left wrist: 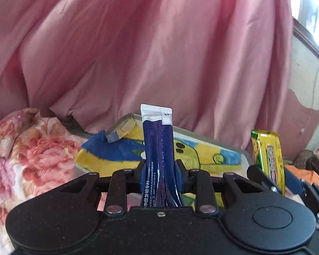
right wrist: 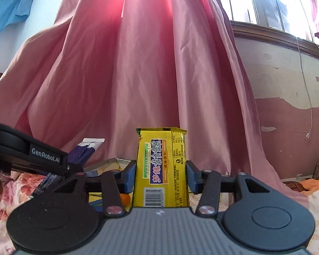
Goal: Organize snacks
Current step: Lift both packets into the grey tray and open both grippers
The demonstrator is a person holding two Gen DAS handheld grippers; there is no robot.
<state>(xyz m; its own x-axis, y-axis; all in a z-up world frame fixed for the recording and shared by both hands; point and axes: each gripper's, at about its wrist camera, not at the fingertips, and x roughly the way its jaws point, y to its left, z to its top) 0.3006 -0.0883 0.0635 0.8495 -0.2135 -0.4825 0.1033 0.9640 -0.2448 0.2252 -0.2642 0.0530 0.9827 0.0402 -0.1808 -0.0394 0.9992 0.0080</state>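
Pinching a blue sachet [left wrist: 158, 148] upright, the left claw [left wrist: 160, 170] sits beside the right claw [right wrist: 161, 176], which clamps a yellow biscuit pack [right wrist: 161, 165].

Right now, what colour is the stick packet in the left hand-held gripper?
Dark blue-purple stick packet with a white top; clearest in the left wrist view.

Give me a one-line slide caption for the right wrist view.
Right gripper shut on a yellow snack packet held upright before a pink curtain.

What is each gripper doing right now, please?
Left gripper: closed on the blue stick sachet, held upright.
Right gripper: closed on the yellow snack packet, held upright.
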